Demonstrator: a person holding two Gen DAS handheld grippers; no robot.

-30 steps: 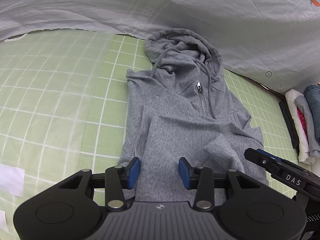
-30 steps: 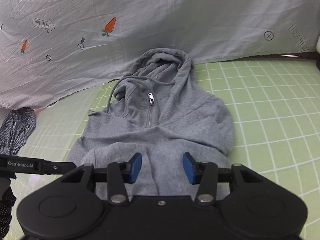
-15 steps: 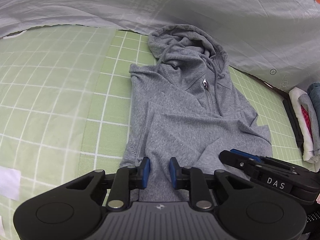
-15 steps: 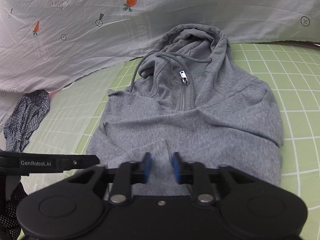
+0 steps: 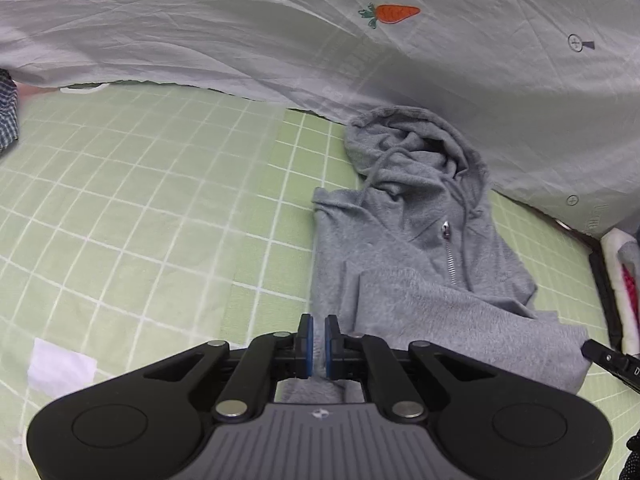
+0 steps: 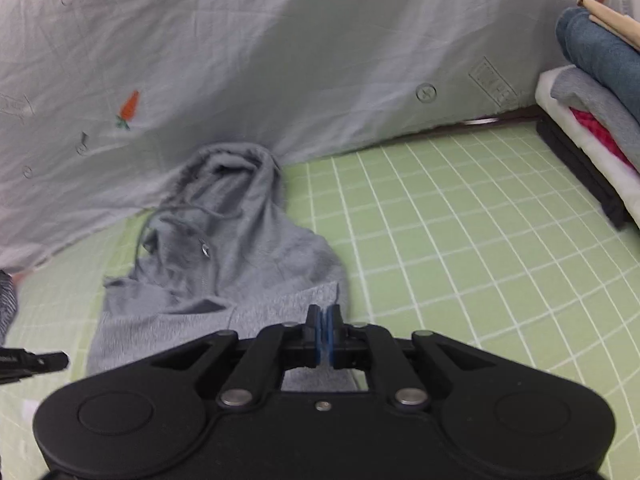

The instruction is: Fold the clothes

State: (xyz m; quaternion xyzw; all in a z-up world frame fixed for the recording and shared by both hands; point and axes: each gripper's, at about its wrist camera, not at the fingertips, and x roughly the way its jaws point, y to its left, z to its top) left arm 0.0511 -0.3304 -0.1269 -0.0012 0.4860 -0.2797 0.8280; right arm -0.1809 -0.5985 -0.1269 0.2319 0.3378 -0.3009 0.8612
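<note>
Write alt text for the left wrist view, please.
The left tongs are shut on the near hem of a grey hoodie lying on a green grid mat. Its hood points toward a white sheet printed with a carrot.

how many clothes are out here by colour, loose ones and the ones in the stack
grey: 2, the hoodie and a folded piece in the stack
blue: 1, folded denim
pink: 1, folded piece
blue-and-white checked: 1, crumpled garment
total: 5
</note>
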